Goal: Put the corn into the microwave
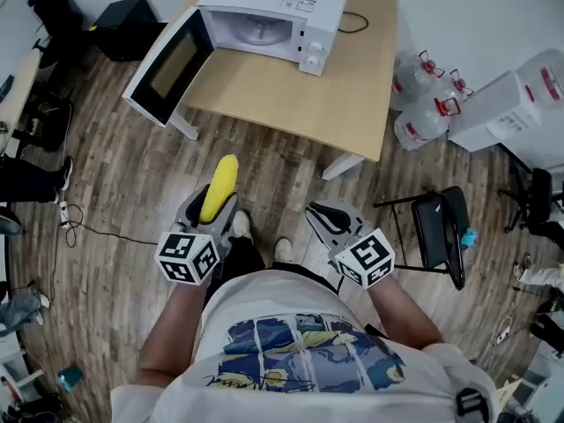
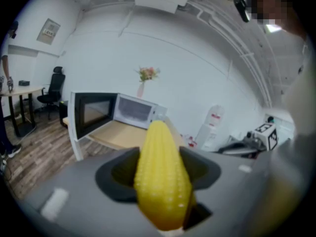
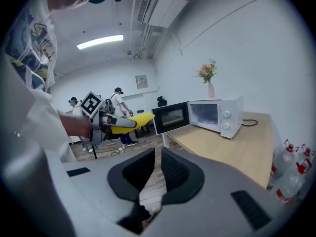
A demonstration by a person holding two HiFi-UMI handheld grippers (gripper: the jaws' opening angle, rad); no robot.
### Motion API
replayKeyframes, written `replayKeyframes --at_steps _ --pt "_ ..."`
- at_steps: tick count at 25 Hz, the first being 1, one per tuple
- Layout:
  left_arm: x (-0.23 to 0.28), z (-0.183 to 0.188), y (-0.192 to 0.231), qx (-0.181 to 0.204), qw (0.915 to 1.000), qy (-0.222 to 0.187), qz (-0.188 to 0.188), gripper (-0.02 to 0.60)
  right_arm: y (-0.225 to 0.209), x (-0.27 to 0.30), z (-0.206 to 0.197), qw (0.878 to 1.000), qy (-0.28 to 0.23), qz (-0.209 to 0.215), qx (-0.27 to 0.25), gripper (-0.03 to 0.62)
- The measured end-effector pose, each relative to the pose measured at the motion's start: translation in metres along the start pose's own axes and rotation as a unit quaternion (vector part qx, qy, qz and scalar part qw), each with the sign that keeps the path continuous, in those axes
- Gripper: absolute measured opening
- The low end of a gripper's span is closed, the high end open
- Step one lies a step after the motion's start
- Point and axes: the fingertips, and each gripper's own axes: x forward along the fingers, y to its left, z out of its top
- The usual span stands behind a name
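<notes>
A yellow corn cob point(image 1: 220, 181) lies lengthwise between the jaws of my left gripper point(image 1: 217, 199), which is shut on it; its tip sticks out ahead. In the left gripper view the corn point(image 2: 163, 177) fills the middle between the dark pads. A white microwave point(image 1: 264, 16) stands on the wooden table point(image 1: 326, 95) ahead, its door point(image 1: 167, 64) swung wide open to the left. My right gripper point(image 1: 330, 216) hangs beside the left one over the floor. Its jaws are drawn together with only a sliver between them and hold nothing. The right gripper view shows the corn point(image 3: 129, 121) and the microwave point(image 3: 215, 113).
Water bottles point(image 1: 423, 104) and a white box point(image 1: 520, 104) stand right of the table. A black folding chair point(image 1: 441, 232) is on my right. Cables point(image 1: 70, 223) lie on the wooden floor at left. A vase of flowers point(image 3: 210, 80) stands behind the microwave.
</notes>
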Motion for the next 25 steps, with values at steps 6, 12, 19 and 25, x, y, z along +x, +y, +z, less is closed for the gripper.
replayKeyframes --at_steps 6,12,19,25 --pt "0.065 0.026 0.026 -0.002 1.0 -0.002 -0.006 0.256 -0.051 0.018 0.01 0.999 0.002 -0.033 0.017 0.04" --pt "0.138 0.07 0.072 0.005 1.0 -0.006 -0.002 0.256 -0.107 0.041 0.053 0.995 -0.002 -0.091 0.029 0.038" --pt "0.229 0.121 0.127 0.015 0.9998 -0.008 -0.008 0.256 -0.16 0.076 0.088 0.988 -0.001 -0.147 0.047 0.037" --pt "0.297 0.143 0.165 0.029 0.9996 -0.001 0.005 0.255 -0.188 0.091 0.107 0.983 -0.013 -0.175 0.062 0.037"
